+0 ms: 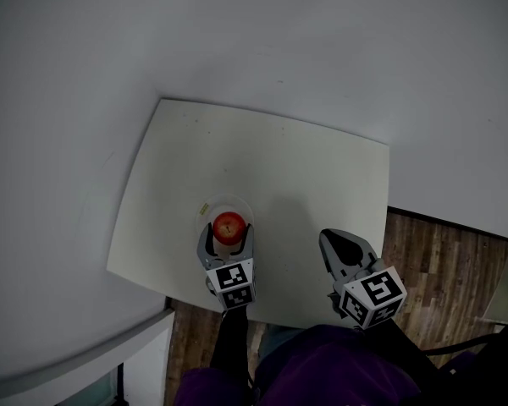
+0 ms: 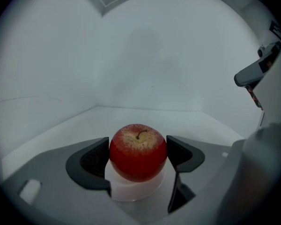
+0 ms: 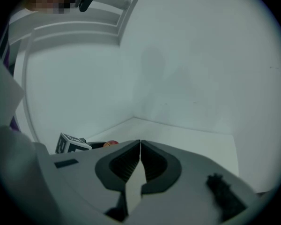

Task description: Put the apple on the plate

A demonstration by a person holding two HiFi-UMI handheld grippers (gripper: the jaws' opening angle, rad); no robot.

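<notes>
A red apple [image 1: 229, 226] sits between the jaws of my left gripper [image 1: 228, 233], over the near part of a small white plate [image 1: 226, 205]. In the left gripper view both pads [image 2: 97, 159] press against the sides of the apple [image 2: 138, 151], and the plate [image 2: 131, 189] lies right under it. I cannot tell whether the apple rests on the plate or hangs just above it. My right gripper [image 1: 335, 245] is over the table's near right part, its jaws [image 3: 140, 146] shut with nothing between them. From there the left gripper's marker cube [image 3: 71, 144] and a sliver of the apple [image 3: 111, 144] show at the left.
The white table [image 1: 305, 167] stands against pale walls, and its near edge runs just behind both grippers. Wood floor [image 1: 444, 269] shows at the right. A small yellowish tag [image 1: 204, 208] lies beside the plate's left rim.
</notes>
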